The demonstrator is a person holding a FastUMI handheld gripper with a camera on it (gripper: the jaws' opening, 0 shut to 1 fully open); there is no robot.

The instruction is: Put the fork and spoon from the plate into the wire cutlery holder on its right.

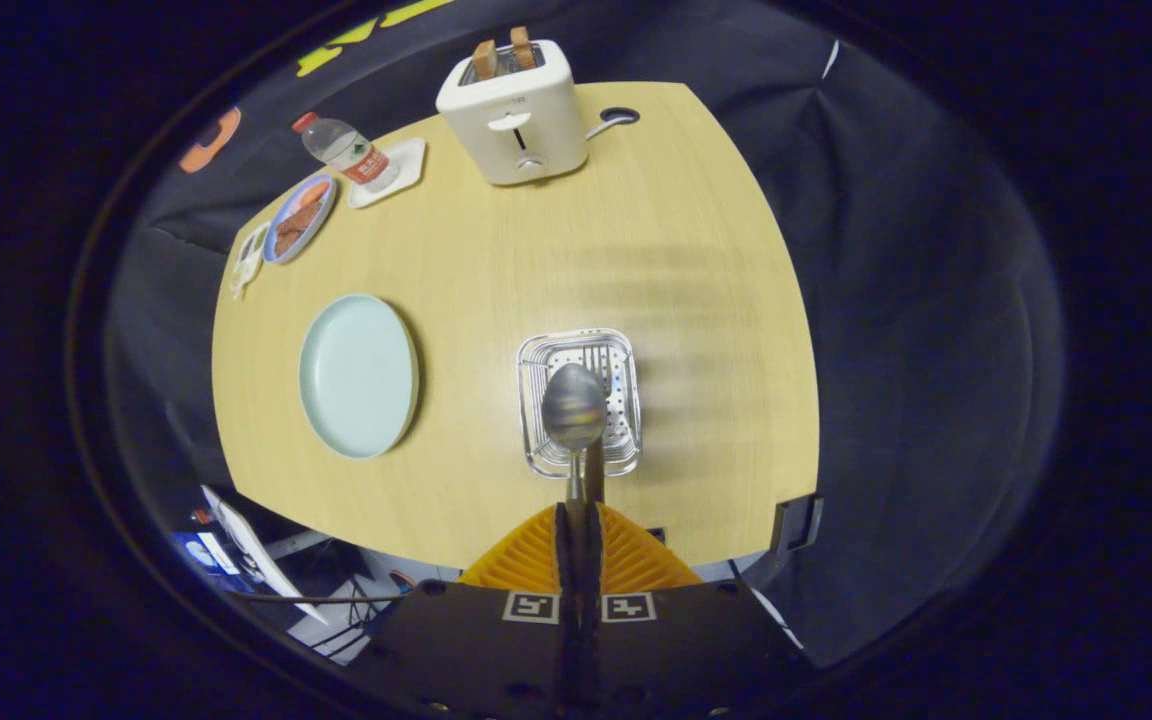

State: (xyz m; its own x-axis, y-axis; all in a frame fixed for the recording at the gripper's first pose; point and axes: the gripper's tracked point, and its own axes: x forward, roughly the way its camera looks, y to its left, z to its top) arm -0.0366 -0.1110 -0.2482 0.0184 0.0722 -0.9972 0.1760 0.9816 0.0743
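Observation:
My gripper (576, 512) looks straight down on a light wooden table (676, 250). Its orange fingers (536, 555) are shut on the thin stem of a metal spoon (574, 408). The spoon's bowl hangs over the square wire cutlery holder (628, 352), just ahead of the fingertips. A brown handle (595, 470) runs beside the spoon's stem at the holder's near rim; I cannot tell what it belongs to or whether the fingers hold it. Left of the holder lies the pale green plate (358, 375) with nothing on it.
At the table's far edge stands a white toaster (516, 115) with two slices of toast. Far left are a water bottle (341, 150) on a white coaster (406, 165) and a blue plate of food (298, 220). The near table edge runs just under the fingers.

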